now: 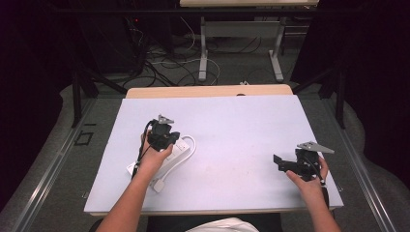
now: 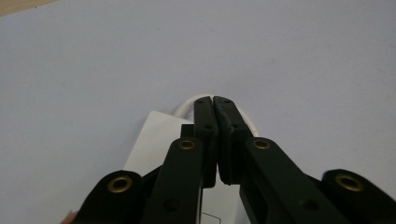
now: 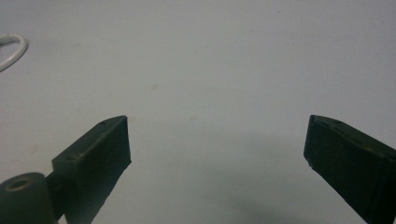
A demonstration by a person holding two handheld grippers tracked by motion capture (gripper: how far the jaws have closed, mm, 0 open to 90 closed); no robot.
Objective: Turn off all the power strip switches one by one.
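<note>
A white power strip (image 1: 178, 152) lies on the left half of the white table cover (image 1: 237, 125), with its white cable (image 1: 194, 144) looping off its far end. My left gripper (image 1: 171, 138) hovers just over that end of the strip, held by a hand. In the left gripper view the jaws of the left gripper (image 2: 213, 100) are pressed together with nothing seen between them, above the power strip (image 2: 152, 140), and the cable (image 2: 186, 103) curves past their tips. My right gripper (image 1: 284, 164) sits low over bare cover at the right, pointing left. In its own view the right gripper (image 3: 217, 135) stands wide open and empty.
The strip's white plug (image 1: 158, 185) rests near the table's front edge. A bit of cable (image 3: 14, 49) shows at the far left of the right gripper view. Beyond the table's wooden far edge (image 1: 208, 91) are floor cables and the metal legs of another table (image 1: 204, 53).
</note>
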